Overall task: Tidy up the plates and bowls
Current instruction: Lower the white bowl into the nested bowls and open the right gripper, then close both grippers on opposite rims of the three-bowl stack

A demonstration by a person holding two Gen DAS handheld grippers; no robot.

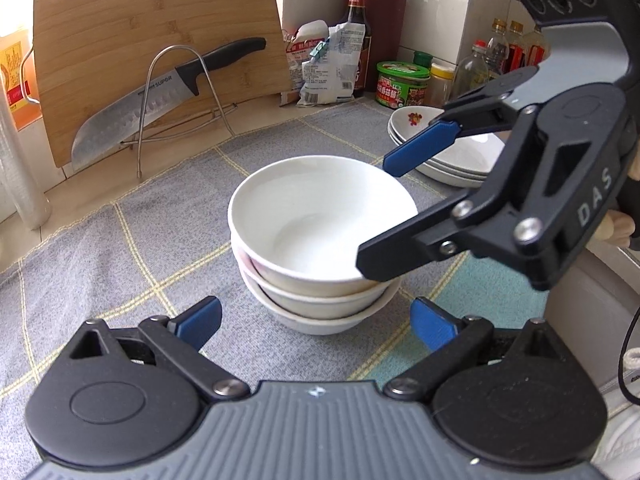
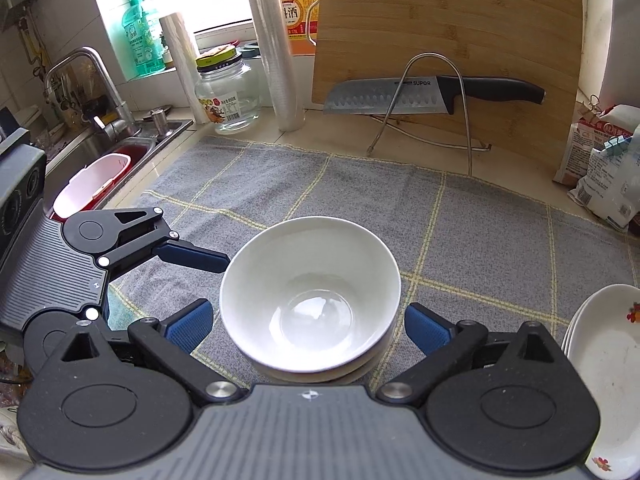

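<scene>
Three white bowls [image 1: 320, 236] sit nested in a stack on the grey checked cloth [image 1: 120, 264]. My left gripper [image 1: 316, 324] is open, low and just short of the stack's base, with nothing between its blue pads. My right gripper [image 2: 308, 330] is open wide, and the top bowl [image 2: 310, 292] lies between its fingers without clear contact. In the left wrist view, the right gripper [image 1: 376, 212] reaches in from the right across the top bowl's rim. One finger [image 2: 192, 258] of the left gripper shows beside the bowl's left rim. A stack of white flower-print plates [image 1: 460, 160] [image 2: 600, 360] stands to the right.
A bamboo cutting board [image 2: 448, 40] leans at the back with a knife [image 2: 400, 94] on a wire rack [image 2: 432, 112]. A sink [image 2: 100, 152] lies far left, with a glass jar [image 2: 228, 92] and film rolls [image 2: 276, 48] behind. Bags [image 1: 324, 68], bottles and a green jar [image 1: 402, 84] crowd the back right.
</scene>
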